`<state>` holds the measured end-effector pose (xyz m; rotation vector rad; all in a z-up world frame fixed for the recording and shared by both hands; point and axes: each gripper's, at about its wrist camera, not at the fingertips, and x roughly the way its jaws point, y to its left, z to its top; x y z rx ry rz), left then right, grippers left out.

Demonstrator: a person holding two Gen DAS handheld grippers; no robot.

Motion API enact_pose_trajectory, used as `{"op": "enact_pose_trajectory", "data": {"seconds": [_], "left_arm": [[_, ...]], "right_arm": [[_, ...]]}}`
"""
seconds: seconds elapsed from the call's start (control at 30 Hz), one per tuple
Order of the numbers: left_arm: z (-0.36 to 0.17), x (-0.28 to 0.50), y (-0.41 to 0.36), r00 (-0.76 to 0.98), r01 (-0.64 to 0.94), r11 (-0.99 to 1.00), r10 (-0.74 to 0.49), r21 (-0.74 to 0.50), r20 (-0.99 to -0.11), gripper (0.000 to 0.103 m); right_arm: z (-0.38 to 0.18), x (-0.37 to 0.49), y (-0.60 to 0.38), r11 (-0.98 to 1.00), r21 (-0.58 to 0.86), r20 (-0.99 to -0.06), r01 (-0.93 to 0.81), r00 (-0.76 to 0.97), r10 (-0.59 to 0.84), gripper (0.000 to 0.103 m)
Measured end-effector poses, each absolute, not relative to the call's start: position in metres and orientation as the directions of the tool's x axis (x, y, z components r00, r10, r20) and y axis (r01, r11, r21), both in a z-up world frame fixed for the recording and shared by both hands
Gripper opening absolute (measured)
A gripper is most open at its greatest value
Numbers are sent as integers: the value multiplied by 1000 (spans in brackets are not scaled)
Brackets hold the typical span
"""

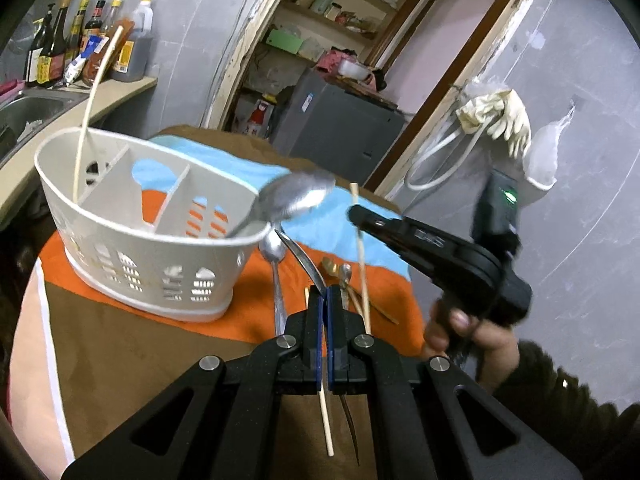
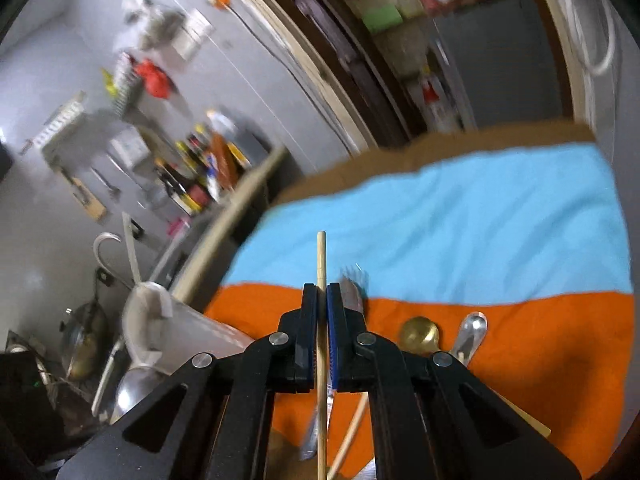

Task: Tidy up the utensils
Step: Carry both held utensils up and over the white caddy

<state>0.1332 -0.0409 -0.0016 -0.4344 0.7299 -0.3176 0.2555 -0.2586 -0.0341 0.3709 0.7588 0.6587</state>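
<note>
A cream utensil caddy with three compartments stands on the orange and blue cloth. One chopstick stands in its left compartment. My left gripper is shut on the handle of a metal spoon, whose bowl hovers over the caddy's right rim. My right gripper is shut on a wooden chopstick and holds it upright above the cloth; in the right wrist view the chopstick runs between the shut pads of the right gripper. Another spoon lies on the cloth.
A gold spoon, a silver spoon and a fork lie on the orange cloth. More chopsticks lie under the left gripper. A sink and sauce bottles are to the left.
</note>
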Motion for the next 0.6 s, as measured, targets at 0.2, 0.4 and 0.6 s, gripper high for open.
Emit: {"op": "enact_pose_trajectory", "data": {"seconds": [0.2,0.4,0.6], "left_arm": [[32,133,-9,751,122,857,-410,-501,-518,0],[65,143,32,812,100,872,-350,-479,-468,0],[83,164,77,880,61,921,-231,-385,-415,0]], "right_arm": [[18,230,-243,674,527,-307,-518,623,719,3],[66,221,-202,591,513,-98,-623,641,761,3],[78,217,-164,630,450,5,-633,707,707,3]]}}
